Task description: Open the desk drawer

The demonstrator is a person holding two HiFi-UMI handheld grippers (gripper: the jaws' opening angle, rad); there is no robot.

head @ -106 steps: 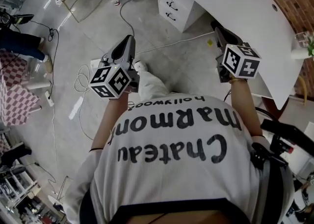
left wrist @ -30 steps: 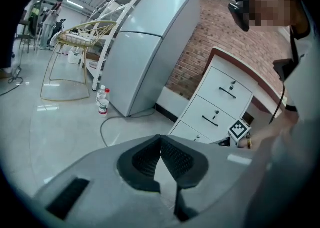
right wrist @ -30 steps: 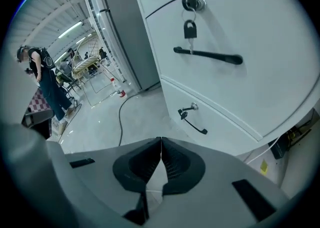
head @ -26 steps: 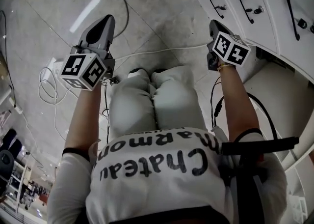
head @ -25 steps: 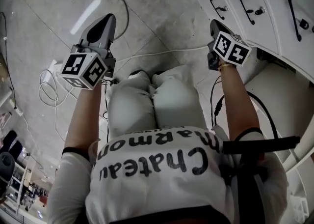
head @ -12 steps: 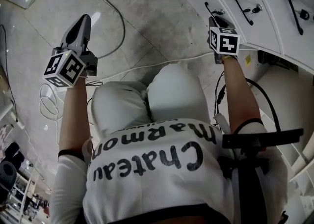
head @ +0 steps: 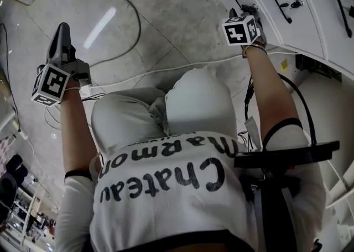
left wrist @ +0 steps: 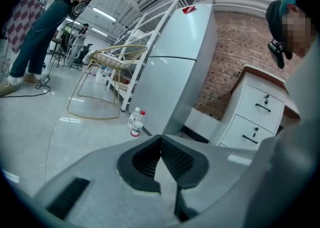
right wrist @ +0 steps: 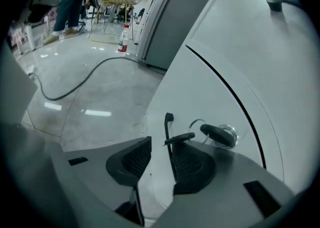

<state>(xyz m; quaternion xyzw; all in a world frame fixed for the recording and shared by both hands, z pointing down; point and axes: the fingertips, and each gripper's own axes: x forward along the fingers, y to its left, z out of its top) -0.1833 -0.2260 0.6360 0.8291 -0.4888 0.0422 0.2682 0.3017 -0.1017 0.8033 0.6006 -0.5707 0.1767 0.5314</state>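
The white desk drawer unit point(head: 260, 10) stands at the top right of the head view, with black handles on its fronts. My right gripper point(head: 247, 9) is at the leftmost handle point(head: 237, 2). In the right gripper view its jaws point(right wrist: 159, 144) have just been opening, and the thin black handle point(right wrist: 167, 131) stands between them, close to the right pad point(right wrist: 187, 164). A key on a ring point(right wrist: 219, 134) sits in the lock beside it. My left gripper point(head: 60, 27) is out at the far left over the floor, shut with nothing in it point(left wrist: 160, 139).
Cables point(head: 124, 52) run across the grey floor in front of the person's knees point(head: 182, 101). In the left gripper view a white fridge point(left wrist: 175, 67), two bottles point(left wrist: 135, 122), a wire chair point(left wrist: 107, 59), a standing person point(left wrist: 45, 27) and another drawer unit point(left wrist: 255, 117) show.
My right gripper has moved up to the leftmost drawer handle and rolled. My left gripper has swung out to the left, away from the knees.
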